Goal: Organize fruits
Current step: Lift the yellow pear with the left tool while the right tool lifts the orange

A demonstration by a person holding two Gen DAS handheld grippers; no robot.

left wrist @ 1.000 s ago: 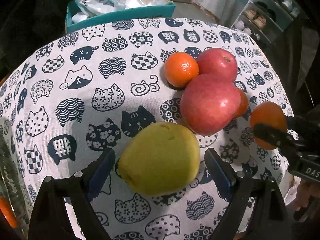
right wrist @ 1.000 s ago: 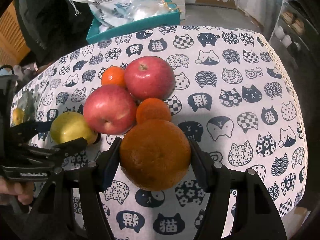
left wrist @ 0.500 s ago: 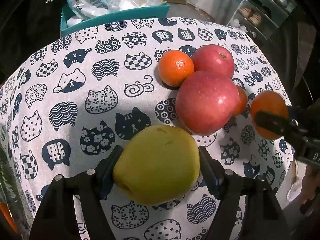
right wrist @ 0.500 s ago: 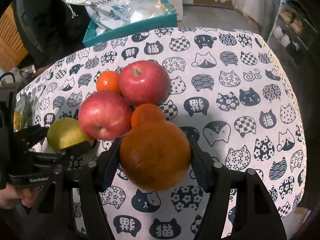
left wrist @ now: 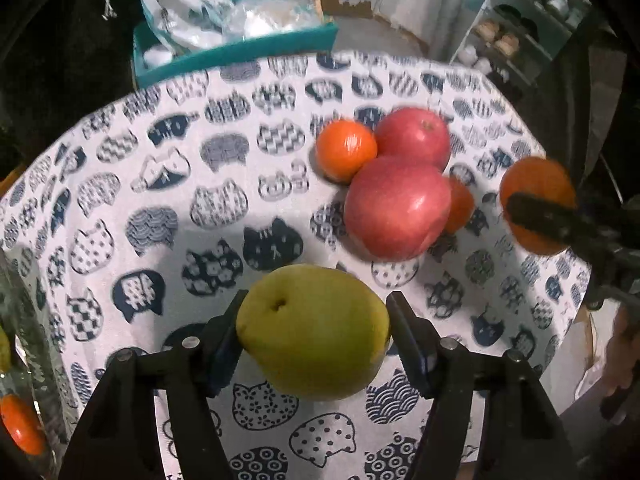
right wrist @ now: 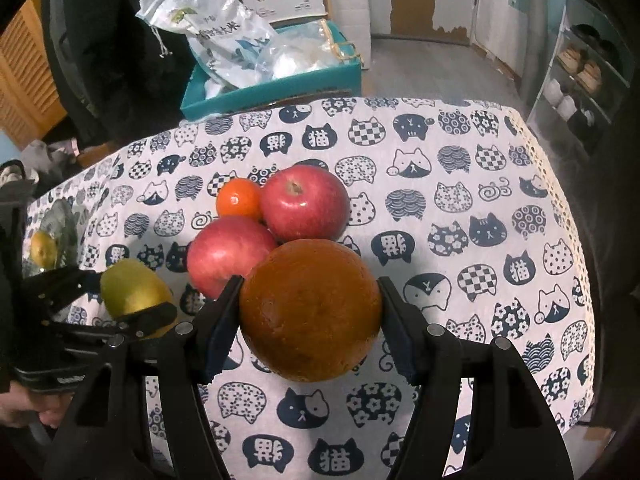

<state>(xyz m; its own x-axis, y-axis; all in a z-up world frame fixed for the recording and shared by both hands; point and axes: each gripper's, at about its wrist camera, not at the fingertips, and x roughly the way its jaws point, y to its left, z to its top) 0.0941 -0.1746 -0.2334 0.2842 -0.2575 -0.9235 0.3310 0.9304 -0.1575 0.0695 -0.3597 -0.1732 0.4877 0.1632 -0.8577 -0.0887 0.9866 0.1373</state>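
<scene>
Pear point(left wrist: 314, 330) between left tool point(left wrist: 314, 332) fingers

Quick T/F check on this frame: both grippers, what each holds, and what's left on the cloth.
1. The left gripper is shut on a yellow-green pear. True.
2. The right gripper is open, holding nothing. False: it is shut on a large orange.
3. Two red apples sit touching on the cat-print tablecloth. True.
4. The small tangerine lies far from the apples. False: it rests against them.
5. A teal box holding bags stands beyond the table. True.
</scene>
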